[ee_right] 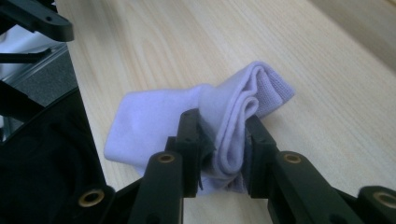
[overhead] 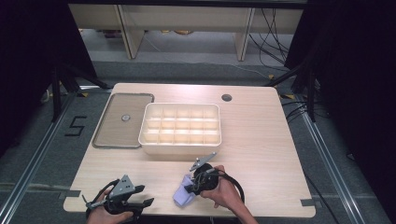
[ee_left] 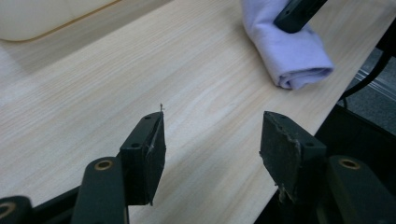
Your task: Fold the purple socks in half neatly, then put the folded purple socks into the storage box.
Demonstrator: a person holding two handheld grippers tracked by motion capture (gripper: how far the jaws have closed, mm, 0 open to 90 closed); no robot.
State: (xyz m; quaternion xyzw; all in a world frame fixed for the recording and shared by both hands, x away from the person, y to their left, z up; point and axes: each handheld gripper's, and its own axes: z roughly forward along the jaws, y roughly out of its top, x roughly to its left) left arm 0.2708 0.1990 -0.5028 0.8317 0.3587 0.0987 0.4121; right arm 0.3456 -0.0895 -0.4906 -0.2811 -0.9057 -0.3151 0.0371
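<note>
Now the right gripper (ee_right: 223,140) pinches a folded lilac sock (ee_right: 233,116) between its pads on the table (overhead: 261,140), while the left gripper (ee_left: 212,144) beside it stands apart, empty.

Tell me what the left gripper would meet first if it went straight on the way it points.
Probably bare table: the open left gripper has wood ahead, with the folded lilac sock off to one side. Depth is unclear.

Pale lilac sock (ee_right: 224,123), folded into a soft roll, pinched at its fold, laid near the worktop's (overhead: 261,140) front edge
</note>
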